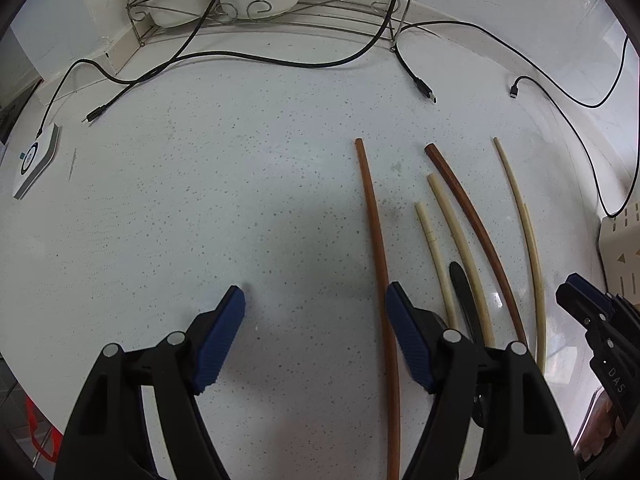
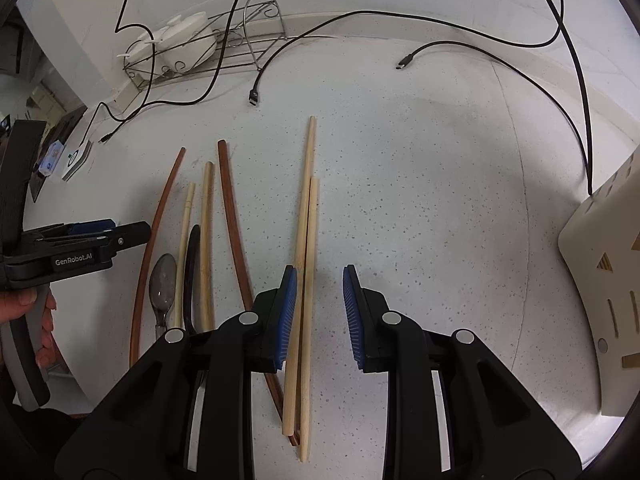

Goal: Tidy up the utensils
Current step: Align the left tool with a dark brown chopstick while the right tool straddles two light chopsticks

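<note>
Left gripper (image 1: 316, 296) hangs wide open over bare speckled counter (image 1: 200, 208), chopsticks (image 2: 206, 240), spoon (image 2: 162, 284) fanned beside it, right gripper (image 2: 320, 276) narrow and empty by the pale pair (image 2: 306, 260), cables (image 2: 500, 40) behind, perforated holder (image 2: 600, 300) crowding the right edge.

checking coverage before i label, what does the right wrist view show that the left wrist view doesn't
Only the right wrist view: a metal spoon beside the sticks, and the hand holding the left gripper.

Only the left wrist view: the left gripper's own jaws, apart over bare counter.

Both: the chopsticks, the dish rack, the black cables, the cream utensil holder.
</note>
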### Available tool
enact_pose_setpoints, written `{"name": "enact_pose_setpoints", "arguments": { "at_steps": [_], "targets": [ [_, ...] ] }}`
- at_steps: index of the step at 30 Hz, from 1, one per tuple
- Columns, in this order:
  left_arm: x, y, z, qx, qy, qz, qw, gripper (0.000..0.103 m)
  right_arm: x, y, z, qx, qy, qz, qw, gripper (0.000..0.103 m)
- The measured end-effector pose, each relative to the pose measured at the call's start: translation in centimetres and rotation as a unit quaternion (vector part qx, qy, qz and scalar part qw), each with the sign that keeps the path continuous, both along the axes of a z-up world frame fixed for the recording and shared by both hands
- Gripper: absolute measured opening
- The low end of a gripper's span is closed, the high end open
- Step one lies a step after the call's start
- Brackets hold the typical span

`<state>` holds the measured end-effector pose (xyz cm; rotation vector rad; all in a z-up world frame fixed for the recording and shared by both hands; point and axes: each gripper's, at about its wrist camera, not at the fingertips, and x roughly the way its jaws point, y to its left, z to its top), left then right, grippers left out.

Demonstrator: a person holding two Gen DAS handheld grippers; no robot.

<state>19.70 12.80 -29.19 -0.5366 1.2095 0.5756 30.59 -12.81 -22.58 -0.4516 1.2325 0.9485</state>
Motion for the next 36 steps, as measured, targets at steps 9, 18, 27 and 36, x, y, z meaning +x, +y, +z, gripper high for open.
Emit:
{"name": "enact_pose_setpoints", "arguments": {
  "at_steps": [9, 18, 27, 36],
  "targets": [
    [-0.6, -1.5, 0.8, -0.005, -0.001, -0.021, 0.9998, 0.072, 0.4, -0.7, 0.1, 0.004, -0.001, -0.003, 1.0, 0.023],
    [-1.1, -2.7, 0.2, -0.011, 0.015, -0.026, 0.9995, 0.069, 0.2, -0.4, -0.4, -0.005, -0.005, 0.013, 1.0, 0.021],
    [-0.9, -3.3, -0.5, -0.01, 0.026, -0.033, 0.9991, 0.069, -0.4, 0.0, -0.5, -0.01, -0.012, 0.029, 0.999, 0.021],
    [0.1, -3.9, -1.0, 0.004, 0.038, -0.036, 0.9986, 0.069, -0.1, -0.2, -1.0, -0.02, -0.014, 0.021, 0.999, 0.021]
  ]
}}
